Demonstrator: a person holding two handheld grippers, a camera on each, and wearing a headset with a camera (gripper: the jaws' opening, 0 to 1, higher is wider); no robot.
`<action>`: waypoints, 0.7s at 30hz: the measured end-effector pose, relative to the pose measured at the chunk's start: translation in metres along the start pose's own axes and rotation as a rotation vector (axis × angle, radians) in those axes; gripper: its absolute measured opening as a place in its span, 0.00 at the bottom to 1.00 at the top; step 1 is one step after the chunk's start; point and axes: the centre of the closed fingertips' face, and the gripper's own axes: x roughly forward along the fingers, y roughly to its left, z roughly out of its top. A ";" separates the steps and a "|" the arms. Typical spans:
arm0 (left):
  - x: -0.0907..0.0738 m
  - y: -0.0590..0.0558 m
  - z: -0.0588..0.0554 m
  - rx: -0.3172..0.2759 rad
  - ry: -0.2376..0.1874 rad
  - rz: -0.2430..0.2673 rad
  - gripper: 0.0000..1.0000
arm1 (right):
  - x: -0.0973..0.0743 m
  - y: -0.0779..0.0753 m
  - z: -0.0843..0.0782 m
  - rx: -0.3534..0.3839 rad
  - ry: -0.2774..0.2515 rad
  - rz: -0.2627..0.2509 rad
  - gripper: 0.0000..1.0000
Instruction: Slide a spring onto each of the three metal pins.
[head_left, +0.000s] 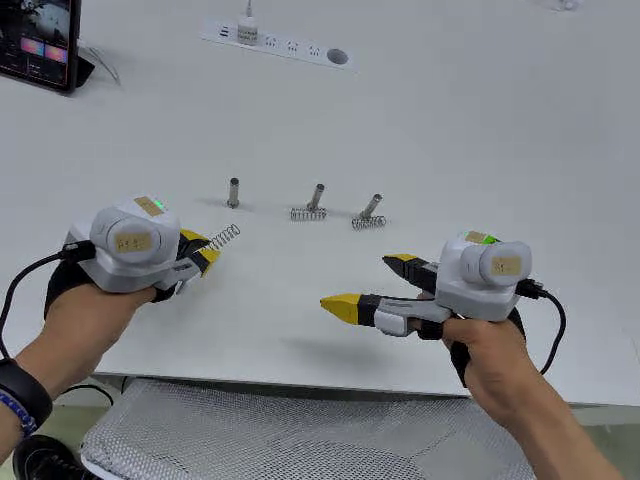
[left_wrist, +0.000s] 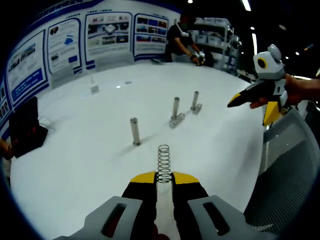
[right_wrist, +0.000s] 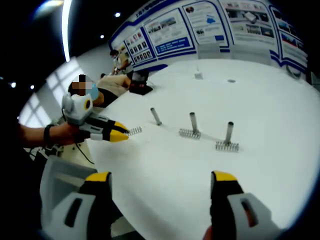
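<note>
**Spring pinched by one end as the bare pin waited**

The left gripper (left_wrist: 164, 176) had its jaws closed on the lowest coils of a spring (left_wrist: 164, 157). The free length stood out beyond the tips, aimed at the bare pin (left_wrist: 134, 131) and stopping near it on the person's side. The risk looked plain. Held at one end only, the spring could bend aside if its open mouth met the pin's top off-centre, and a hard push might buckle the coils or flick them out of the jaws. A sideways knock might also tip the pin; whether it was fixed to the white surface (head_left: 480, 150) could not be told.

Beyond the bare pin stood the middle pin (head_left: 316, 197) and then the end pin (head_left: 371, 206). The first loose spring (head_left: 308, 214) lay on its side against the foot of one and the second loose spring (head_left: 368, 223) against the other. Neither appeared threaded, so all three pins seemed to need doing.

The left hand (head_left: 90, 310) wrapped its gripper from behind, forearm coming in from the near edge, tips angled toward the bare pin. The right gripper (head_left: 365, 282) hung low over the surface, well apart from the bare pin and nearer the person than the row. Its jaws were wide open and empty, with the tips turned toward the left gripper.
</note>
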 end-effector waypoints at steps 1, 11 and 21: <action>-0.001 -0.001 0.001 -0.002 -0.002 -0.001 0.11 | 0.001 0.001 0.000 -0.001 0.000 0.002 0.82; -0.009 -0.023 0.018 0.025 -0.028 -0.036 0.11 | 0.006 0.007 0.006 -0.003 -0.015 0.027 0.80; -0.006 -0.050 0.042 0.079 -0.065 -0.095 0.11 | 0.008 0.013 0.015 0.014 -0.051 0.059 0.75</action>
